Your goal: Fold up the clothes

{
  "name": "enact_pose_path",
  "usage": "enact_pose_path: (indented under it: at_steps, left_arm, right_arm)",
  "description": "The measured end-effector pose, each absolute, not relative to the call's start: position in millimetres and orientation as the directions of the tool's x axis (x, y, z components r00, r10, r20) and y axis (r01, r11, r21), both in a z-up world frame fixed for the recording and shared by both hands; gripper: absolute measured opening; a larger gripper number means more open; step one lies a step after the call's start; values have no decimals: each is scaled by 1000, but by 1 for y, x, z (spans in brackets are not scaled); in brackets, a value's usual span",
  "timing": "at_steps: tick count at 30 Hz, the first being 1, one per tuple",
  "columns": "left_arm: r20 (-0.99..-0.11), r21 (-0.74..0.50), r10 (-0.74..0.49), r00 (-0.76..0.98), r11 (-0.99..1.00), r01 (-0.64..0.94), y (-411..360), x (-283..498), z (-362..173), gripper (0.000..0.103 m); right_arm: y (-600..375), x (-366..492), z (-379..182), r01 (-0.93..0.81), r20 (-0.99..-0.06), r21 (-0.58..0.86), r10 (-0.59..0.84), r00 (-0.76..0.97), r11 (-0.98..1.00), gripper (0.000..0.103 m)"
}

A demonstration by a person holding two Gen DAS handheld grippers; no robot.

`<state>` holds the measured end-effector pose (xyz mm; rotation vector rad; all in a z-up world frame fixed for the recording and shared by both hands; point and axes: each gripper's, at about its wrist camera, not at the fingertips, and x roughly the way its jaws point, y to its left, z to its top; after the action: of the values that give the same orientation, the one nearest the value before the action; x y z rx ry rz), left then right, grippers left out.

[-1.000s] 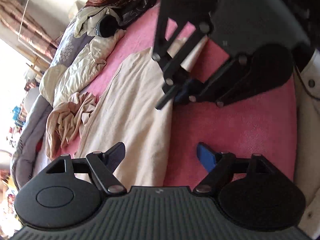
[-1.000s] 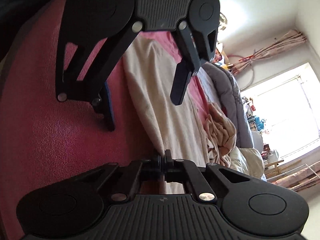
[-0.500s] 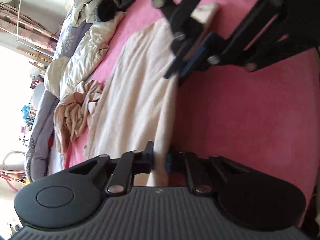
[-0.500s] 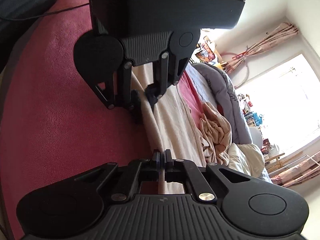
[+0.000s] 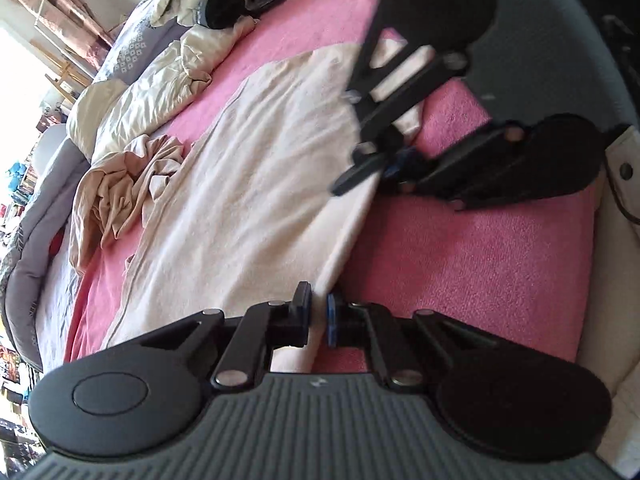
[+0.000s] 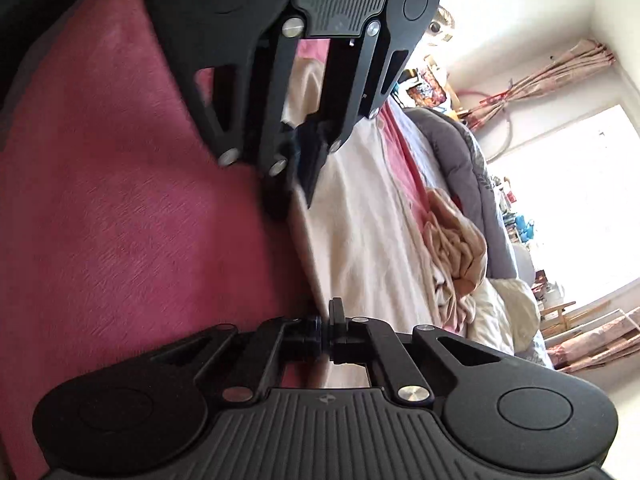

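Observation:
A cream garment lies spread flat on the pink bedspread. My left gripper sits at the garment's near edge, and that cloth edge runs between its blue pads. The pads pinch it while the jaws open slightly. Further along the same edge, my right gripper is shut on the cloth. In the right wrist view the garment runs into my right gripper, whose pads are tight together on the hem. The left gripper shows above it, on the same edge.
A crumpled beige garment lies left of the spread one. Beyond it are a cream quilt, a grey duvet along the bed's far side and a heap of clothes at the head. A white padded edge borders the right.
The left jaws went from wide open over the garment's edge to closed on it. The right gripper stayed shut on the edge and shifted slightly along it.

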<state>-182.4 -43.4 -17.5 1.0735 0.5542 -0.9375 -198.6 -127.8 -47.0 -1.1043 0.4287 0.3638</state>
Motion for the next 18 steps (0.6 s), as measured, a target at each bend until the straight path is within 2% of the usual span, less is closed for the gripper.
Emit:
enact_pose_path:
  at_steps: [2,5,6,7,8,10,11,12,14,16,18]
  left_arm:
    - [-755,512,-383,533,166,843,-48,-187,-15,22]
    - [-714,573,-401,574,137,808,-58,-197,-19,58]
    - [-696,598,-407,591,127,791,-62,-200,-21,62]
    - [-681,621,-410,607,115,775,-67,-202,-24,63]
    - [-681,624,-409,608,110,773,-72,-201,-27,61]
    - [-701,598,-407,586,113,793,-80,-198,-30,44]
    - [-720,570,-403,565,122,813,-83,-195,-30,24]
    - [-728,554,-399,557,136,822,-85,-193,-30,17]
    - [-729,542,-403,553,153,826,-84,-192,-31,9]
    - [-731,528,-409,546,166,833,-82,-192,-30,6]
    - [-735,514,-414,537,177,839,-79,-192,-28,4]
  right_arm:
    - [-128,-204,-45,-477,-494,-771,77,866,421,4]
    - [-131,-199,-36,-462,-487,-748,80,870,476,4]
    - [-122,-201,-40,-462,-490,-735,82,868,497,4]
    - [-117,-202,-41,-461,-491,-729,83,867,505,4]
    - [-118,-201,-39,-461,-490,-730,83,868,505,4]
    - [-121,-200,-35,-463,-489,-731,87,868,502,4]
    - [-122,-201,-35,-467,-492,-730,90,866,499,4]
    - [-123,-202,-34,-473,-496,-729,94,863,495,4]
    - [-125,-205,-35,-485,-504,-731,99,858,481,4]
    - [-127,-208,-43,-465,-479,-770,87,874,437,4]
    - [-128,-206,-51,-435,-448,-809,63,892,395,8]
